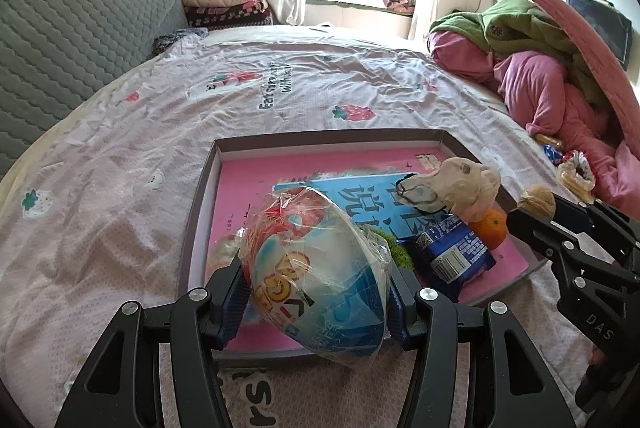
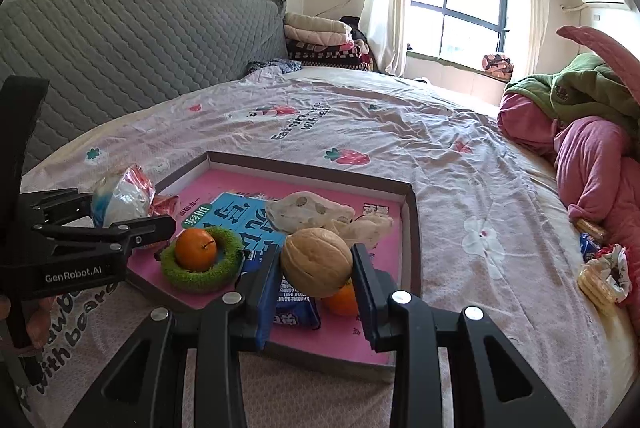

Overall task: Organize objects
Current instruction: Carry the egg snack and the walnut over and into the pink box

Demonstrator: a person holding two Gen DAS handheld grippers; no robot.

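A shallow box tray with a pink floor (image 1: 228, 187) (image 2: 384, 308) lies on the bed. My left gripper (image 1: 316, 298) is shut on a plastic-wrapped blue and white bowl (image 1: 320, 276), held over the tray's near edge. My right gripper (image 2: 316, 262) is shut on a walnut (image 2: 316, 260) above the tray's near right corner. In the tray lie a blue booklet (image 1: 360, 191), a pale bagged figure (image 2: 308, 214), a blue snack packet (image 1: 452, 252), an orange in a green ring (image 2: 196, 248) and a second orange (image 2: 342, 302). In the right wrist view the left gripper (image 2: 132, 224) shows with the bowl (image 2: 120, 195).
A strawberry-print sheet (image 1: 280, 87) covers the bed. Pink and green bedding (image 1: 540, 67) is piled at the right, with loose snack packets (image 2: 600, 268) beside it. A grey quilted headboard (image 2: 140, 39) and folded blankets (image 2: 320, 39) stand at the far side.
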